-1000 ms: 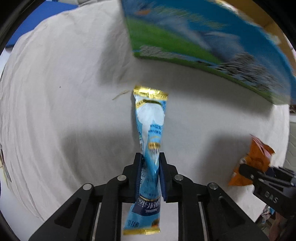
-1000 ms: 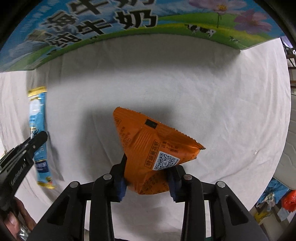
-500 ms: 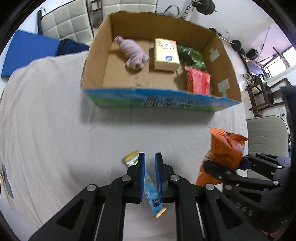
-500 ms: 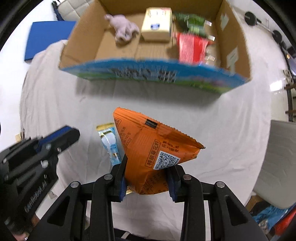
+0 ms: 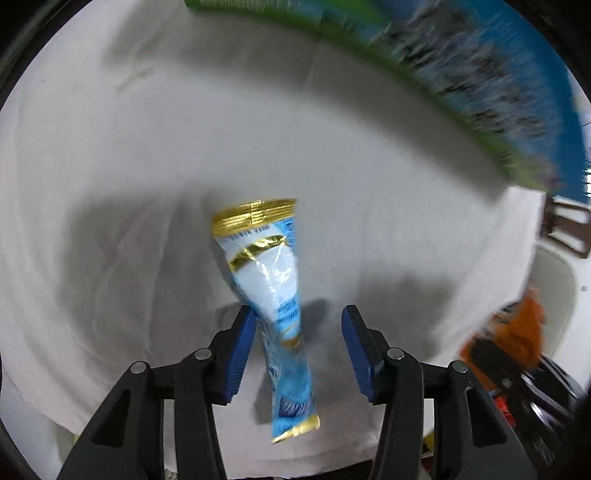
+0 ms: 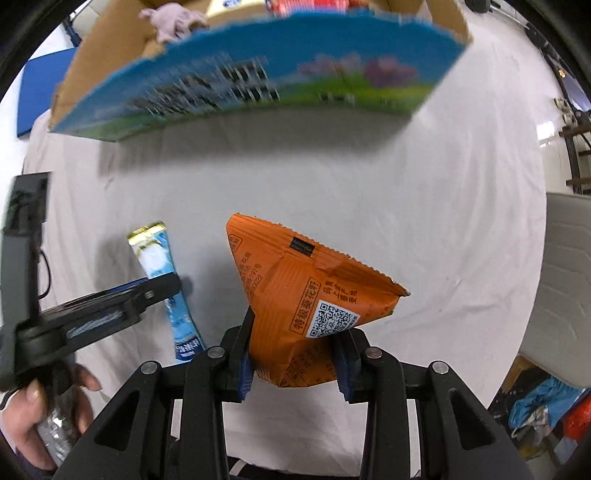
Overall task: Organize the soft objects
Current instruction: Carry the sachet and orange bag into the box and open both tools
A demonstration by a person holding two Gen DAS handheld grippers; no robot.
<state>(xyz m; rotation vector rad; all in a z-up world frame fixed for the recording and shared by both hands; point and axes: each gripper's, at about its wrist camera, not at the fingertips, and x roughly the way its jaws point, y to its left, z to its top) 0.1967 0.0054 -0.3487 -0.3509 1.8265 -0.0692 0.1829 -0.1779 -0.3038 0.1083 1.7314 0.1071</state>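
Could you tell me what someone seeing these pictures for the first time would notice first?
The eye lands first on the orange snack bag, pinched between the right gripper's pads in the middle of the right wrist view. Next comes the blue and gold sachet, lying on the white cloth between the left gripper's open jaws. Behind both stands the cardboard box with its blue and green printed side.

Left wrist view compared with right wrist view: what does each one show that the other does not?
Only the left wrist view shows the left gripper open, its fingers apart around the blue sachet. Only the right wrist view shows the box interior with a pink plush toy, and the QR code on the orange snack bag. Both show the sachet, the bag, the cardboard box and the white cloth.
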